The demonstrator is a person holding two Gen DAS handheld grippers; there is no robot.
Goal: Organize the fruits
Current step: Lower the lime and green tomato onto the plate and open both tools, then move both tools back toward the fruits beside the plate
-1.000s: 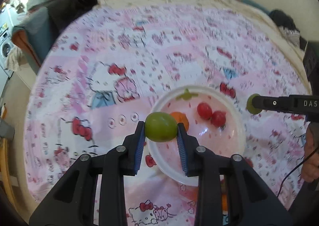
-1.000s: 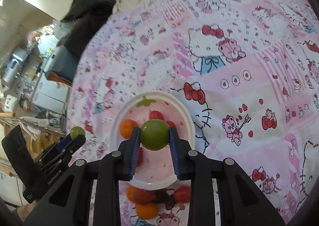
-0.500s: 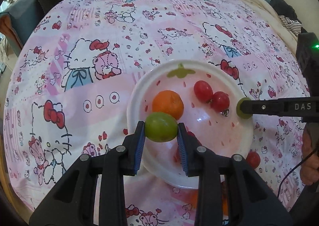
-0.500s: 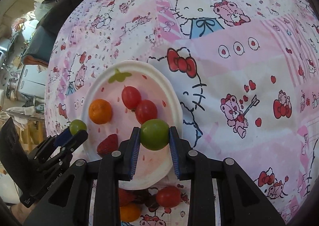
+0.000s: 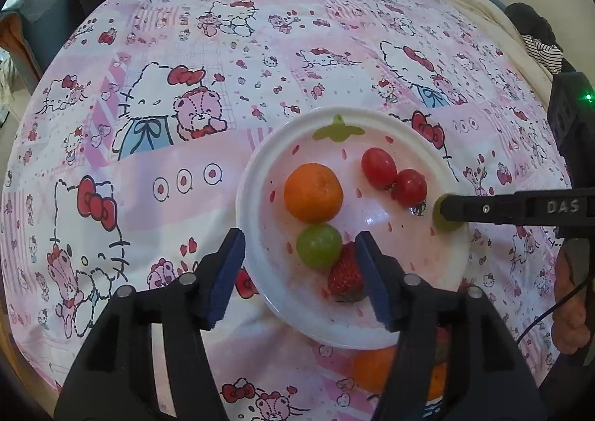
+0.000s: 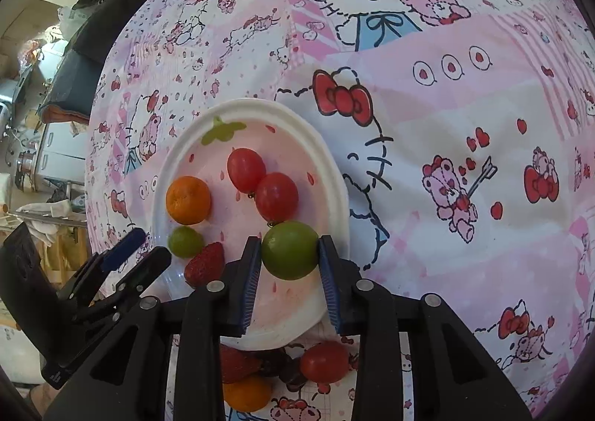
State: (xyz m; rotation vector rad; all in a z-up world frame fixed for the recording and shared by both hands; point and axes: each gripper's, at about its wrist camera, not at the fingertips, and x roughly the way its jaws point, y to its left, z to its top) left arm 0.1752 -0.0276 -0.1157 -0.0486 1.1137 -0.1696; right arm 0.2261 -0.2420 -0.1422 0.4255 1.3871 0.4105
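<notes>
Right gripper (image 6: 289, 257) clamping green lime (image 6: 290, 249) over near edge of white plate (image 6: 327, 168). Left gripper (image 5: 299, 253) spread apart, straddling smaller green fruit (image 5: 319, 244) lying in plate btwn orange (image 5: 313, 192) & strawberry (image 5: 345, 276). Two red tomatoes (image 5: 394, 177) sitting at far side, on pink cloth (image 5: 148, 168).

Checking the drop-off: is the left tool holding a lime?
No. The left tool is open and the lime lies on the plate.

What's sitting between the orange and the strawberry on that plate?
A small green fruit, lying between the orange and the strawberry. Both wrist views show it.
</notes>
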